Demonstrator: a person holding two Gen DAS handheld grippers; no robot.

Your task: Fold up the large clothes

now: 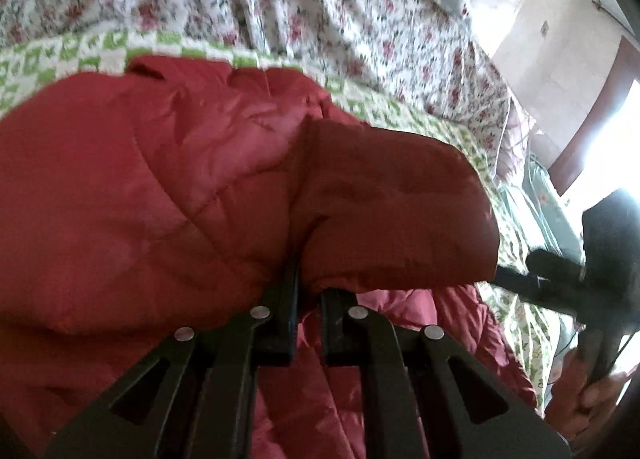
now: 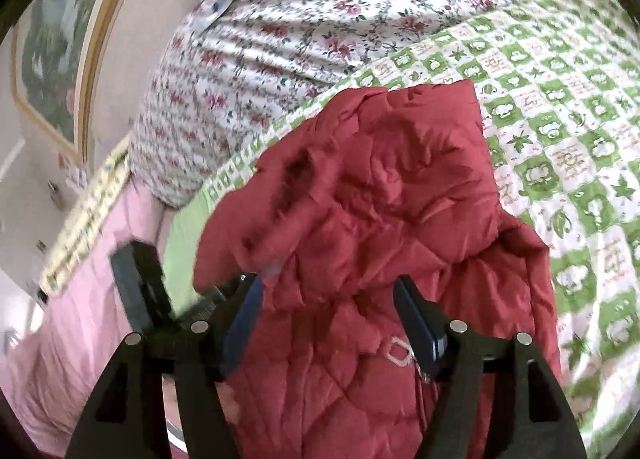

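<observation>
Red quilted jacket, crumpled

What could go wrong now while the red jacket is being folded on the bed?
1. The left gripper pinches only a narrow fold of the red jacket; the slippery fabric may slide out.
2. The right gripper is open around the jacket, so that side is unsupported and may sag unevenly onto the green checked quilt.
</observation>
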